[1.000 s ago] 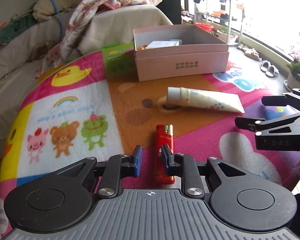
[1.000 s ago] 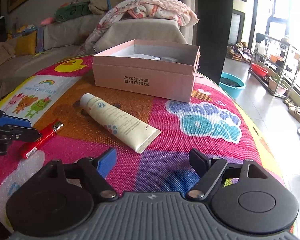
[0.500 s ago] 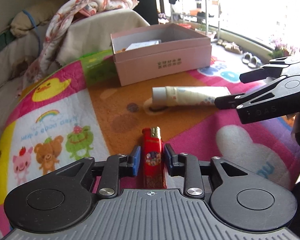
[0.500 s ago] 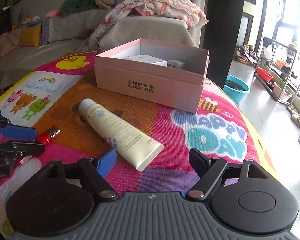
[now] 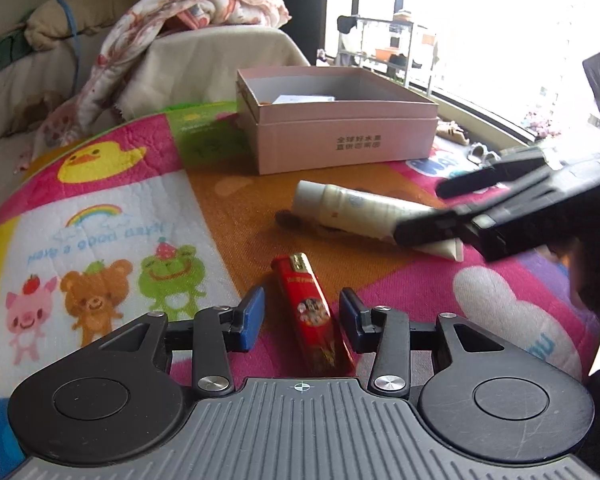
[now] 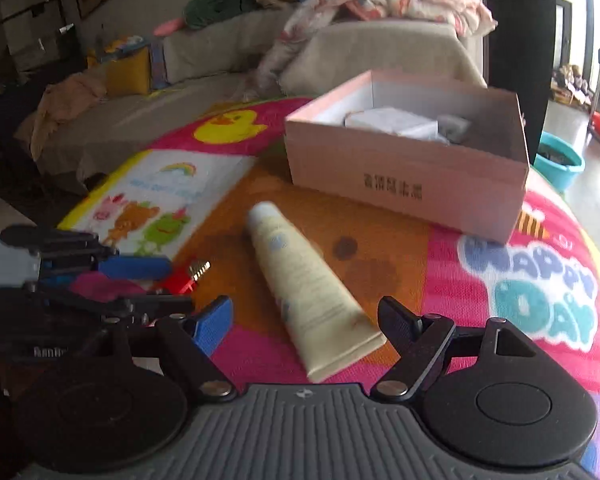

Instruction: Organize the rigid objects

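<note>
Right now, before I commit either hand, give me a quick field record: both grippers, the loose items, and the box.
left gripper: jaws opening, astride the red lighter, pads clear of it
right gripper: open, crimped end of the cream tube between its fingers, untouched
lighter: flat on the play mat, metal head pointing away
tube: lying flat, cap toward the pink box
box: open, small packages inside

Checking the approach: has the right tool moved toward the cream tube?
Yes. The right tool now brackets the cream tube's crimped end, closer to the pink box.
</note>
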Action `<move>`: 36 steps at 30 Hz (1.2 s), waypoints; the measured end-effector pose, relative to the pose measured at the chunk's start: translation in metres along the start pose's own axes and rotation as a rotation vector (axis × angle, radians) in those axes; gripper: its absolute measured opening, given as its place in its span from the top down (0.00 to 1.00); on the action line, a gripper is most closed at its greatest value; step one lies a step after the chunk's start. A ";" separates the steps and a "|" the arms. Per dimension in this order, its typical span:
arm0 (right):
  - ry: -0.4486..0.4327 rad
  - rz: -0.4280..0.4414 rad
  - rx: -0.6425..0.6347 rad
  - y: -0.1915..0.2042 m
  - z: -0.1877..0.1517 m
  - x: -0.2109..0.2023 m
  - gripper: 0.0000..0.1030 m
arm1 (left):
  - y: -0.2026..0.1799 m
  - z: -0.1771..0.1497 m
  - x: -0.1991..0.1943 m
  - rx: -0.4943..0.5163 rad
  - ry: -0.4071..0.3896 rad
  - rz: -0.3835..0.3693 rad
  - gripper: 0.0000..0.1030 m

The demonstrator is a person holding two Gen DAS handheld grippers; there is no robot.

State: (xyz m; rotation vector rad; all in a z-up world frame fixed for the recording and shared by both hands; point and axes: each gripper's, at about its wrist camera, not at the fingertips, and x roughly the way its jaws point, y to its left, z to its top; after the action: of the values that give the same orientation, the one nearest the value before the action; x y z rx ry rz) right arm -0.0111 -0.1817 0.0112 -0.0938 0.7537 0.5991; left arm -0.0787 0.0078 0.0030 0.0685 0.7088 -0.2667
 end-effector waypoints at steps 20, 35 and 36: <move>0.067 -0.069 -0.216 0.022 0.005 0.012 0.76 | -0.018 0.003 0.000 0.057 -0.012 -0.029 0.74; -0.213 -0.123 0.007 -0.033 0.055 -0.072 0.79 | -0.010 0.113 -0.021 0.128 -0.285 -0.071 0.91; -0.219 -0.125 0.014 -0.034 0.058 -0.072 0.86 | -0.009 0.113 -0.021 0.122 -0.272 -0.078 0.91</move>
State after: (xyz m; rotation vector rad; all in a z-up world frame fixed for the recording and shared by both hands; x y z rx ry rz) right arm 0.0015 -0.2279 0.0975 -0.0604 0.5350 0.4764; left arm -0.0244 -0.0133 0.1031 0.1186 0.4253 -0.3861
